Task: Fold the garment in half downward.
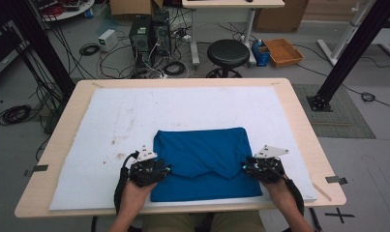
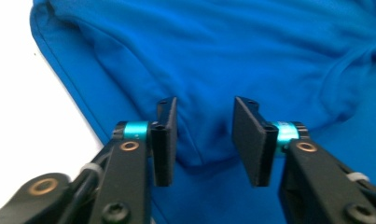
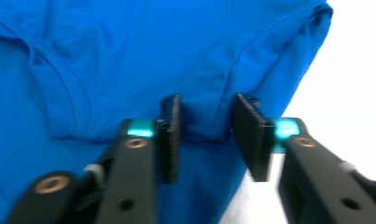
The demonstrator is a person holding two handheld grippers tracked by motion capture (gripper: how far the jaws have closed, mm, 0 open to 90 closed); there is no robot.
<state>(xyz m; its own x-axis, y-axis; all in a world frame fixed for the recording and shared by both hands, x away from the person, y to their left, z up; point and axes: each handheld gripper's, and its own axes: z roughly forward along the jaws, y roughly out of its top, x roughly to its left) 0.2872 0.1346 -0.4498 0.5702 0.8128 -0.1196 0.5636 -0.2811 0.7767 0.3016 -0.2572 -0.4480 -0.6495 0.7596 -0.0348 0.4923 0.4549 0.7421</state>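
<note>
Both tools sit with jaws parted, gripping nothing. The left gripper (image 2: pixel 204 140) straddles a folded edge of the blue fabric shirt (image 2: pixel 251 56); the right gripper (image 3: pixel 206 137) does likewise near its other side. Beyond them, cloth spreads across the white padded mat (image 1: pixel 110 121).

Right gripper (image 3: pixel 205 137) fingers (image 3: pixel 170 135) parted, straddling folded edge of blue shirt (image 3: pixel 143 56), white mat (image 3: pixel 353 79) beside

High view looks forward and down over the table (image 1: pixel 299 125); both gripper views face, close up, the same blue shirt (image 1: pixel 204 154).
</note>
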